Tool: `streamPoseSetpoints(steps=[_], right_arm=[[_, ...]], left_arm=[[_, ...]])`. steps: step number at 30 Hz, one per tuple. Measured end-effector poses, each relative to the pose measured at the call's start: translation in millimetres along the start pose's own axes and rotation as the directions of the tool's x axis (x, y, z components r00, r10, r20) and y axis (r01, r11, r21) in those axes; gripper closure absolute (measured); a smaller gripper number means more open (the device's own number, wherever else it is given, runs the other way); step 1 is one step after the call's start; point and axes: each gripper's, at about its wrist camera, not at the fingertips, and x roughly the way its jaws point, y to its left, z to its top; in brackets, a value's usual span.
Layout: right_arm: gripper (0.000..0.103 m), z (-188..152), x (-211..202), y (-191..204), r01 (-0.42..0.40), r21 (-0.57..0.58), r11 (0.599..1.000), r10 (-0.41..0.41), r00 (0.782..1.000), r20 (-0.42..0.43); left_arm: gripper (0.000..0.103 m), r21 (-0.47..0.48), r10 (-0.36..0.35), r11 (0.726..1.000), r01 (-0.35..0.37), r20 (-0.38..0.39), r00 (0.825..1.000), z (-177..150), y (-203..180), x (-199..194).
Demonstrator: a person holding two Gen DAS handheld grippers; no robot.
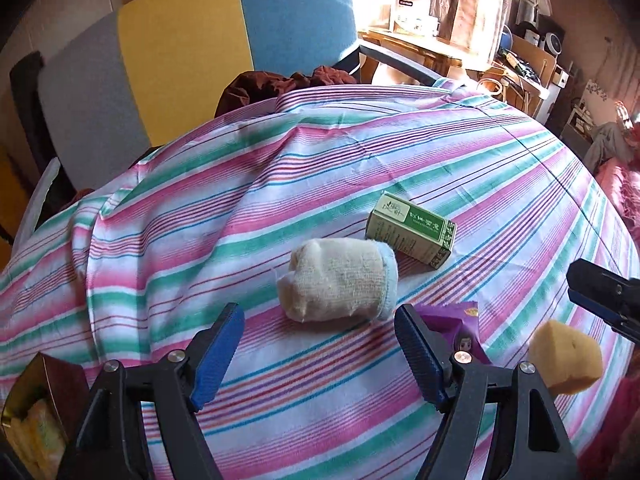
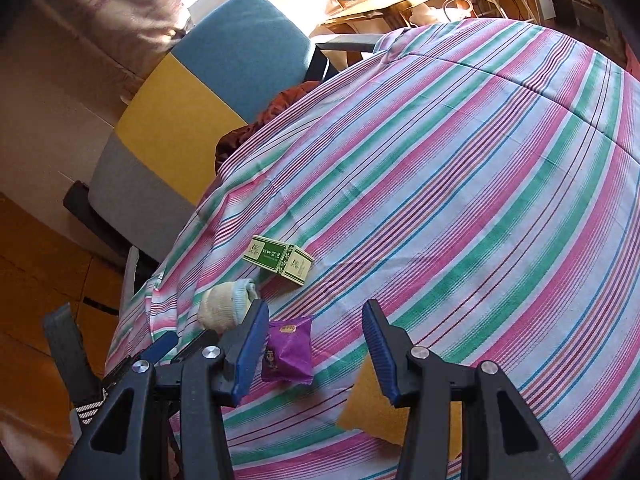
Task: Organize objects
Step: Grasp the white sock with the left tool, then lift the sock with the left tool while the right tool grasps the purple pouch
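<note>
A rolled cream sock (image 1: 340, 280) lies on the striped cloth (image 1: 240, 208), just beyond my open left gripper (image 1: 320, 328). A green box (image 1: 412, 236) lies behind it to the right. A purple snack packet (image 1: 460, 328) is partly hidden behind the left gripper's right finger. A yellow sponge (image 1: 566, 362) lies at the right. In the right wrist view my right gripper (image 2: 316, 332) is open and empty above the purple packet (image 2: 289, 352), with the sponge (image 2: 372, 408) under its right finger, the sock (image 2: 226, 304) and green box (image 2: 280, 262) beyond.
A box holding yellow items (image 1: 36, 412) sits at the lower left. A grey, yellow and blue chair (image 1: 200, 60) stands behind the table, with dark red fabric (image 1: 280, 84) on it. A cluttered wooden desk (image 1: 420, 40) stands further back.
</note>
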Motion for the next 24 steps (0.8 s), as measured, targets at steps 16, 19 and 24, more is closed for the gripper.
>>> streamPoseSetpoints(steps=[16,19,24], right_arm=[[0.054,4.2,2.2,-13.1,0.009,0.061,0.998,-0.009,1.000,0.000],[0.054,5.6,-0.4,-17.9,0.018,0.082,0.997,-0.019,1.000,0.014],[0.054,5.2,1.8,-18.9,0.024,0.089,0.996,-0.024,1.000,0.002]], left_arm=[[0.035,-0.063,-0.070,0.996,0.069,-0.006,0.998,-3.1,6.9,41.8],[0.035,-0.106,-0.069,0.992,0.068,-0.005,0.998,-21.7,18.3,29.2],[0.035,-0.123,-0.005,0.992,0.007,0.014,1.000,-67.5,22.0,-2.5]])
